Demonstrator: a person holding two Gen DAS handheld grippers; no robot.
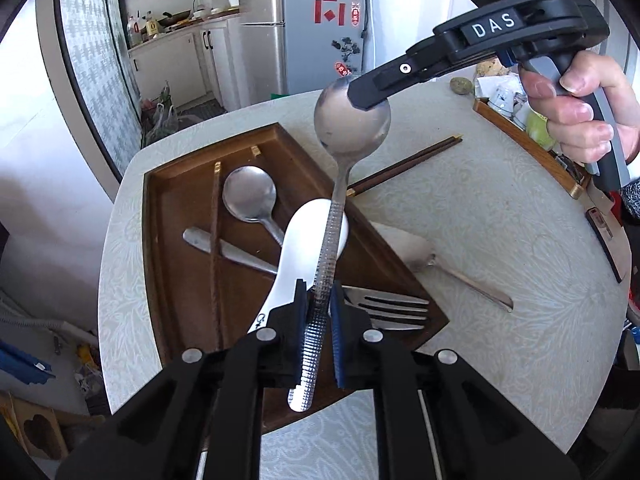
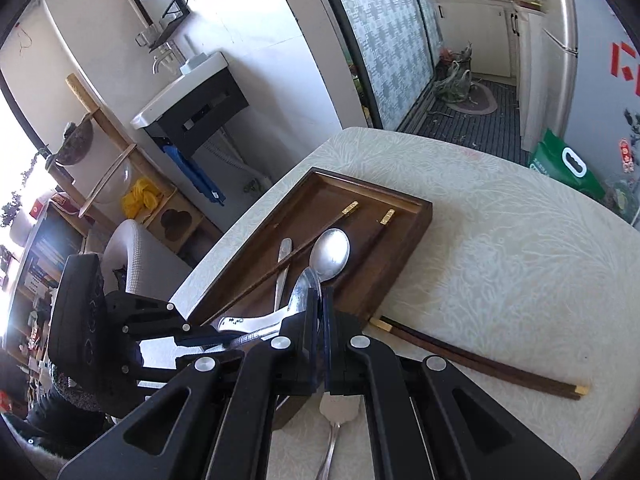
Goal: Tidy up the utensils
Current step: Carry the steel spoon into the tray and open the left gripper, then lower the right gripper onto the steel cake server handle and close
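Note:
A metal spoon (image 1: 352, 120) with a textured handle hangs in the air over the brown wooden tray (image 1: 150, 240). My left gripper (image 1: 320, 304) is shut on the handle near its end. My right gripper (image 1: 366, 94), held by a hand (image 1: 592, 112), pinches the rim of the bowl. In the right wrist view the right gripper (image 2: 320, 300) clamps the spoon's bowl (image 2: 300, 296) edge-on, and the left gripper (image 2: 232, 342) comes in from the left. The tray (image 2: 400, 208) holds another metal spoon (image 1: 250, 194), a white ceramic spoon (image 1: 304, 240), a fork (image 1: 392, 308) and chopsticks (image 1: 216, 240).
A pair of dark chopsticks (image 1: 408, 164) lies on the pale patterned table (image 1: 480, 220) beside the tray. A metal server (image 1: 460, 280) lies right of the tray. A second wooden tray (image 1: 532, 148) with small items stands at the table's right edge.

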